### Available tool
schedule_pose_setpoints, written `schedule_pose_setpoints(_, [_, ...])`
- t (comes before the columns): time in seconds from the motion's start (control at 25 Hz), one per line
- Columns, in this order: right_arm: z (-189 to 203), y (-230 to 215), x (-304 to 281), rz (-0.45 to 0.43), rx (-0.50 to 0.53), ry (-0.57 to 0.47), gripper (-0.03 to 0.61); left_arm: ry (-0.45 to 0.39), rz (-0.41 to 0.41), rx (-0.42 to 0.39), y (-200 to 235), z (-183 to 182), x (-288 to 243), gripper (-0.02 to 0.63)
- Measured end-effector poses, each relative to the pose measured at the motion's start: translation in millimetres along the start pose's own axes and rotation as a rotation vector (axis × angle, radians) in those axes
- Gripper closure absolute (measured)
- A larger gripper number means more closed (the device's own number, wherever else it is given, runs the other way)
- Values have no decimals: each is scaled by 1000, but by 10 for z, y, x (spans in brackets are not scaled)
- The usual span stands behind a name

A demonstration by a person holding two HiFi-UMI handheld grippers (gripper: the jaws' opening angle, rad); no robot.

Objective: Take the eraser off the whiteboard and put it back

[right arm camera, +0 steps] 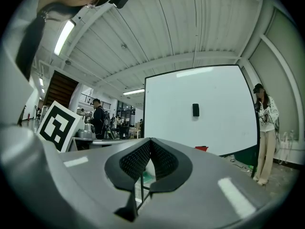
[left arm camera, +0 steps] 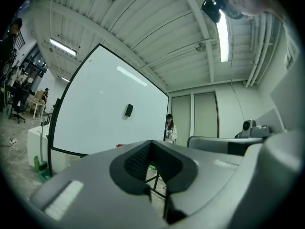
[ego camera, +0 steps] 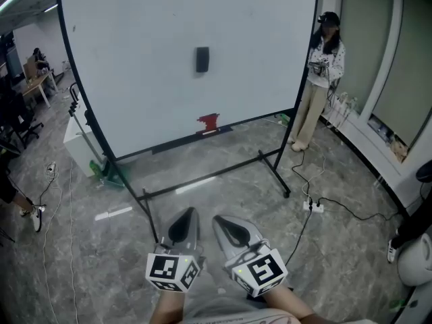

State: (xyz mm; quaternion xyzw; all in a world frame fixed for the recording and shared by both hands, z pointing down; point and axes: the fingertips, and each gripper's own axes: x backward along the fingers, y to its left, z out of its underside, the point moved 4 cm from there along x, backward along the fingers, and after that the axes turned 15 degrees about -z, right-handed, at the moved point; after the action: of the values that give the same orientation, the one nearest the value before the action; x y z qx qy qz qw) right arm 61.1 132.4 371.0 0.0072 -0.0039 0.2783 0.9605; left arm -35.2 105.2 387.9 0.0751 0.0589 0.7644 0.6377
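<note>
While the eraser (ego camera: 202,59) sits mid-way up the whiteboard (ego camera: 135,79), well ahead, left gripper (ego camera: 189,214) and right gripper (ego camera: 221,221) show fingers pressed together, empty; eraser looks light, rigid, probably magnet-held, so pinch its long sides.

Two smooth grey tapered shells: left gripper (ego camera: 189,214), right gripper (ego camera: 221,221). Black mesh-textured pads (right arm camera: 136,163) inside. White cube (ego camera: 174,270) behind each, black square markers.

1. The eraser (ego camera: 202,59) sits on the whiteboard (ego camera: 135,59), near its middle, at twelve o'clock.
2. A person (ego camera: 320,79) stands on the floor (ego camera: 351,248) beside the board's edge, at two o'clock.
3. The left gripper (ego camera: 190,212) and right gripper (ego camera: 219,220) lie side by side at six o'clock, well apart from the board.
</note>
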Motion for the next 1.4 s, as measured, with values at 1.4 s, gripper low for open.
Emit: schedule_pose_setpoints(1.4, [-519, -2558, -2138, 185, 82, -75, 532, -15, 113, 12, 1055, -304, -2838, 614])
